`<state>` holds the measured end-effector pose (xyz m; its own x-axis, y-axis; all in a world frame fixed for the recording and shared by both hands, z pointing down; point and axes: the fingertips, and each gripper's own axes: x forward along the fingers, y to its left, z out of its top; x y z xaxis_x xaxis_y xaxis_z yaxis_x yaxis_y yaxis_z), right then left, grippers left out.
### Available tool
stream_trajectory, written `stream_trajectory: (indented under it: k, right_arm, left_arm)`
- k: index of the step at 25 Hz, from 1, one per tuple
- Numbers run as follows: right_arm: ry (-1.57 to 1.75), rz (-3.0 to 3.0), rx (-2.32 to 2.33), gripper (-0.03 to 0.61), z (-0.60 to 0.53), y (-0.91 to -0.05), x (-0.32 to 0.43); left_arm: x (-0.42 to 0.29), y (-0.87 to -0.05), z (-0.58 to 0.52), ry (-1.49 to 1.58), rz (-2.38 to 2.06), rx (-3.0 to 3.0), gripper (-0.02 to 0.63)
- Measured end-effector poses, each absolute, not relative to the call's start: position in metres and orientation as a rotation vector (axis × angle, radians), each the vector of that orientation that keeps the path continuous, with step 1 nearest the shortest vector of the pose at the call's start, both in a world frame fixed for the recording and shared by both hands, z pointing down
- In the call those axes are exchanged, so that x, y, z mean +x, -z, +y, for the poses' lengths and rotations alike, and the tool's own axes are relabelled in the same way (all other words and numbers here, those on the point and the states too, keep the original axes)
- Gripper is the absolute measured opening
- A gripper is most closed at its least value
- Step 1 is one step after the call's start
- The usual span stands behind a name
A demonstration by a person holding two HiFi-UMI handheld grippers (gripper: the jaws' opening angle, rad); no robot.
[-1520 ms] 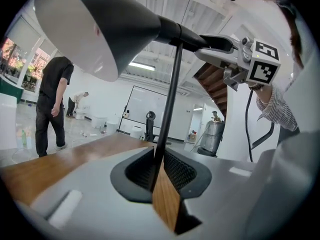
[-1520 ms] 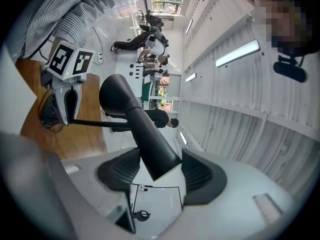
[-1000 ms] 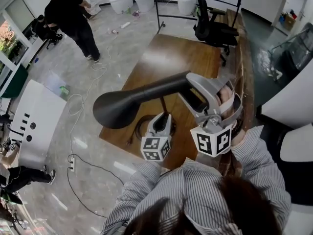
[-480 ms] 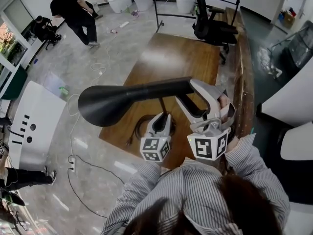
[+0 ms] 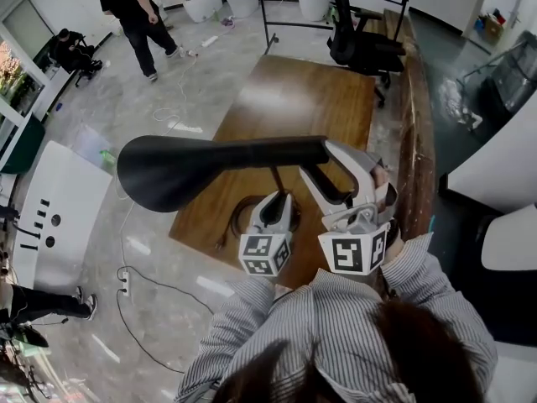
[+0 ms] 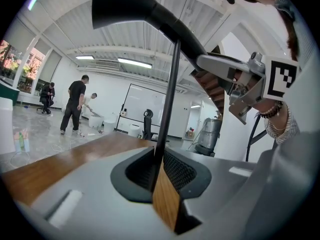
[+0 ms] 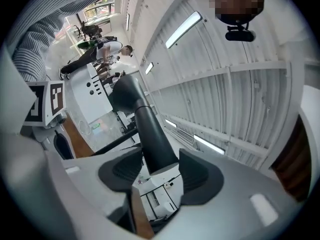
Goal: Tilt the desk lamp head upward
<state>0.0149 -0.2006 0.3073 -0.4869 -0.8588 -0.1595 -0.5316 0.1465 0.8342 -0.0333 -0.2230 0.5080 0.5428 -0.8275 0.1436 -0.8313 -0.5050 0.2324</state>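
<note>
Clamping the thin lamp pole in the left hand-held gripper. Closing the right hand-held gripper a little more on the narrow end of the black lamp head, lying about level above the wooden worktop.

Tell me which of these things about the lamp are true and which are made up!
1. The lamp head is black. True.
2. The left gripper is clamped on the lamp's thin pole. True.
3. The right gripper has nothing in it. False: the narrow end of the lamp head sits between its pads, and its jaws have just been closing on it.
4. The lamp stands on a white table. False: the table is brown wood.
5. Nobody else is in the room. False: a person in black stands on the floor far behind the table.
</note>
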Motion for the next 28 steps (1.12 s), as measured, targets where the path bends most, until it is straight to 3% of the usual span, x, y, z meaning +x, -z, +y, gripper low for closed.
stream_trajectory:
  k: [28]
  right_arm:
    - [0.959, -2.27, 1.408, 0.184, -0.202, -0.344, 0.005]
  left_arm:
    - [-0.032, -0.506, -0.226, -0.034, -1.362, 2.514, 0.041]
